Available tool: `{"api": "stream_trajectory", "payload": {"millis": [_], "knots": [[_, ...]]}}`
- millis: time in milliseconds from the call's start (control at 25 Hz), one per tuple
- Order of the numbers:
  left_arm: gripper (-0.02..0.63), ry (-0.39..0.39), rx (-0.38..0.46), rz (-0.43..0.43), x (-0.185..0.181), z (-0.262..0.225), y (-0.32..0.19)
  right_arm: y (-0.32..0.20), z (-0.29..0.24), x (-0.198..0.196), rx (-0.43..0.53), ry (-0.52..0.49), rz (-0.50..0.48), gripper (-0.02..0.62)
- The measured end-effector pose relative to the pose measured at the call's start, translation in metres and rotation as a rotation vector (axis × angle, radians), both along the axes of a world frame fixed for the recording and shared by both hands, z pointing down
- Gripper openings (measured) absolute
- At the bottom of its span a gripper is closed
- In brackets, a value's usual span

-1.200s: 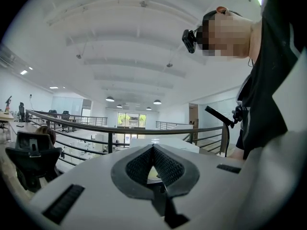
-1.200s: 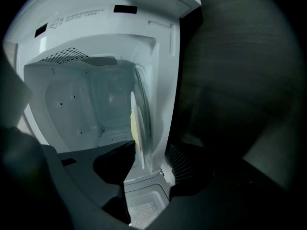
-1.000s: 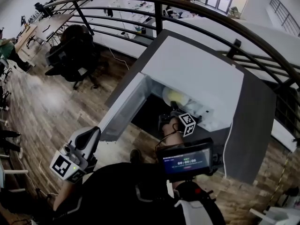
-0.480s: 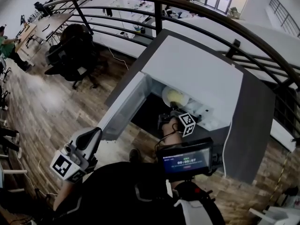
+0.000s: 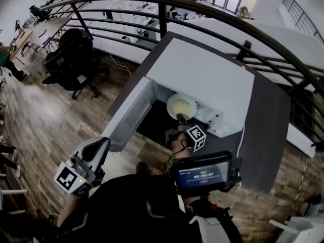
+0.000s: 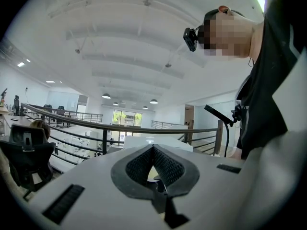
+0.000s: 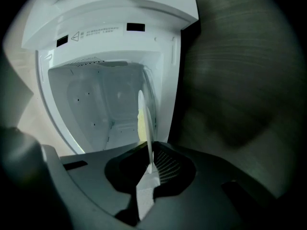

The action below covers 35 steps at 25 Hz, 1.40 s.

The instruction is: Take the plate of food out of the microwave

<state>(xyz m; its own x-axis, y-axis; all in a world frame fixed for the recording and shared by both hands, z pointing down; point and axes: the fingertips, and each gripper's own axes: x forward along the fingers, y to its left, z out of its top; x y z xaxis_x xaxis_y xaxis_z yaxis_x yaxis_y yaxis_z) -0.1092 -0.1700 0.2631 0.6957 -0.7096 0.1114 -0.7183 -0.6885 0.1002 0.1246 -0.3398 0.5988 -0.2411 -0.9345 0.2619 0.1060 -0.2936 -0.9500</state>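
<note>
Pinching the rim of the plate (image 5: 181,105) in the microwave (image 5: 202,80) at twelve o'clock, the right gripper (image 5: 179,121) has just been closing; the left gripper (image 5: 100,143), seven o'clock, is pressed together, empty.

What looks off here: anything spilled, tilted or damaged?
Nothing stands out. The right gripper has just closed on the plate rim at the microwave mouth; door open, food on the plate, no spill visible. The left gripper is shut, empty.

I see a dark table (image 5: 268,118) standing on the wood floor (image 5: 43,113) beside the railing (image 5: 212,14). The white microwave (image 5: 202,77) sits directly on it, with its door (image 5: 129,118) swung open.
</note>
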Motion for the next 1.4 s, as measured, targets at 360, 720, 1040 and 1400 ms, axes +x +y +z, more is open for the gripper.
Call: {"api": "stream_trajectory", "payload": {"millis": [360,720,1040,1400], "knots": [[0.002,0.036,0.007,0.036,-0.003,-0.026,0.028,0.054,-0.064,-0.028,0.054,-0.023,-0.099,0.021],[0.003,0.101,0.021,0.079,0.009,-0.031,0.025,0.092,-0.118,-0.042,0.094,-0.037,-0.198,0.021],[0.003,0.115,0.004,0.147,0.026,-0.027,0.024,0.126,-0.162,-0.041,0.133,-0.041,-0.229,0.021],[0.003,0.136,0.009,0.234,0.046,-0.024,0.027,0.156,-0.194,-0.029,0.146,-0.022,-0.228,0.021]]}}
